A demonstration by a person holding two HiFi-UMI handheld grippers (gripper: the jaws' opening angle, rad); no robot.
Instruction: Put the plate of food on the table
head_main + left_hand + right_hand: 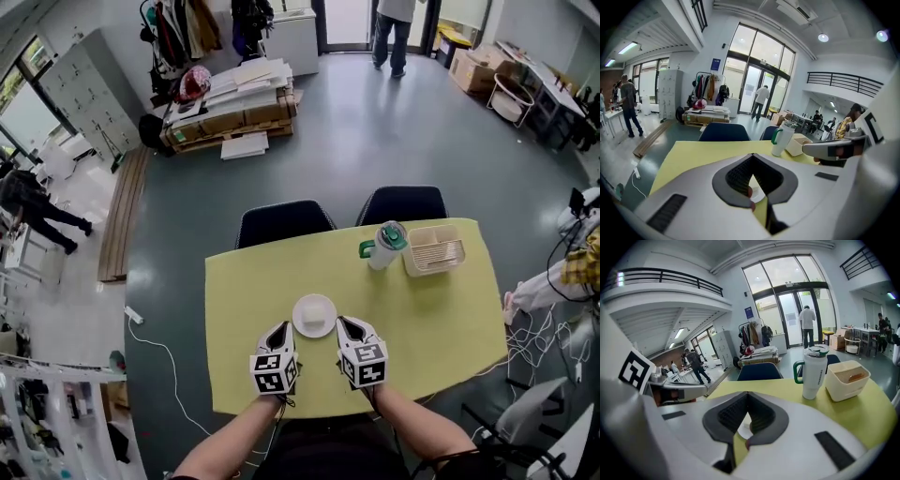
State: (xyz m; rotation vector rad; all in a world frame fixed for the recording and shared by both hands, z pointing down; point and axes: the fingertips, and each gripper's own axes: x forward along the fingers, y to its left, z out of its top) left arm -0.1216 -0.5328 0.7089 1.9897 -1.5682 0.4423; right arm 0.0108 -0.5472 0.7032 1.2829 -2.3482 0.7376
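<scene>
Both grippers rest low over the near side of the yellow table (244, 281), each with its jaws pressed together at the tips and nothing pinched. Left gripper (282, 328) is just beside the left rim of the white plate (314, 315), right gripper (346, 322) just beside its right rim; contact unclear. Plate lies flat on the table between them, and shows through each jaw gap in the gripper views. Food on it can't be made out. Tumbler (386, 245) and beige basket (434, 250) stand well apart at the far right.

Tumbler (386, 246) beside cream basket (434, 249)
</scene>
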